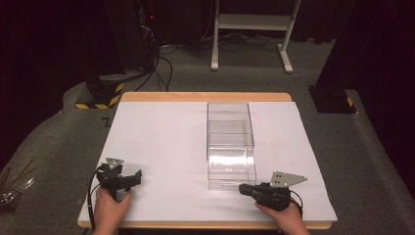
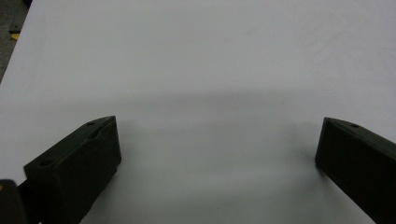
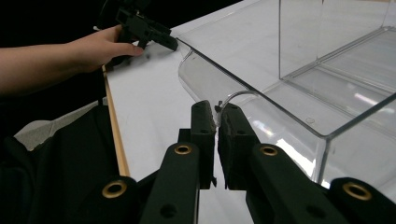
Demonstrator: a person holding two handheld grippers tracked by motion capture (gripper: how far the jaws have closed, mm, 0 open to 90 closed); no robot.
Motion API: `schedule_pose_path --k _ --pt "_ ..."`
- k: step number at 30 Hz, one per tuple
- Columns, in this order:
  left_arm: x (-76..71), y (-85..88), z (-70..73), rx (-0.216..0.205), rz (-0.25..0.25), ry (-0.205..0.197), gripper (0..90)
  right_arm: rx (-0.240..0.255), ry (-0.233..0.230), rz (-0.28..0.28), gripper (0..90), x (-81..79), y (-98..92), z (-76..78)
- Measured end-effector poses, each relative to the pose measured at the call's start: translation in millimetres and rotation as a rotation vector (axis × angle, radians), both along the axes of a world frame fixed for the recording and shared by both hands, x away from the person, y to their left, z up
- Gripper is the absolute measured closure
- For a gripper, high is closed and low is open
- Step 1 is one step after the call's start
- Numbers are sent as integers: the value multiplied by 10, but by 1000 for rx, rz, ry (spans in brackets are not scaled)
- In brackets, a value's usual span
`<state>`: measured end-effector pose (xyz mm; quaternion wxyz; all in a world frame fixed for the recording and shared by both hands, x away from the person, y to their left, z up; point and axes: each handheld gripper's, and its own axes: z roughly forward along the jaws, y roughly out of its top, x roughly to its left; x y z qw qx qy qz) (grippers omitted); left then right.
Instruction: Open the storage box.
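Two grippers: right gripper [image 3: 217, 122] jaws pinched nearly together, just beside the clear box's [image 1: 230, 144] front handle; left gripper [image 2: 217, 144] jaws wide, well left of it.

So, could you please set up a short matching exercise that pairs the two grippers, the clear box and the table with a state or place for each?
Things:
1. left gripper
2. right gripper
3. clear plastic drawer box
4. table

States or places:
A. white top with a wooden edge
B. jaws close together, by the box's front
C. jaws wide apart over bare white surface
D. transparent, standing right of the table's middle

Pairs: 1-C, 2-B, 3-D, 4-A
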<state>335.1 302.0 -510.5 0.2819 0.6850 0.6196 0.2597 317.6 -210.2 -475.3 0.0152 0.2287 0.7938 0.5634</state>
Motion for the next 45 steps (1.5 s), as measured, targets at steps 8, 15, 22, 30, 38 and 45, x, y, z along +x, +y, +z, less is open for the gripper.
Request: schedule_pose_path --k 8,15,22,30,38,45 --pt "0 0 0 0 0 0 3 2 1 5 851 -93 -50 -2" --pt "0 0 0 0 0 0 3 13 3 13 851 -136 -82 -15" --pt "0 0 0 1 0 0 3 4 -1 7 819 -168 -79 -1" --pt "0 0 0 1 0 0 3 24 -31 -50 740 -217 -227 75" --pt "0 -1 0 0 0 0 3 66 -91 -125 748 -230 -359 212" --pt "0 0 0 1 0 -1 3 70 -140 -200 748 -185 -423 298"
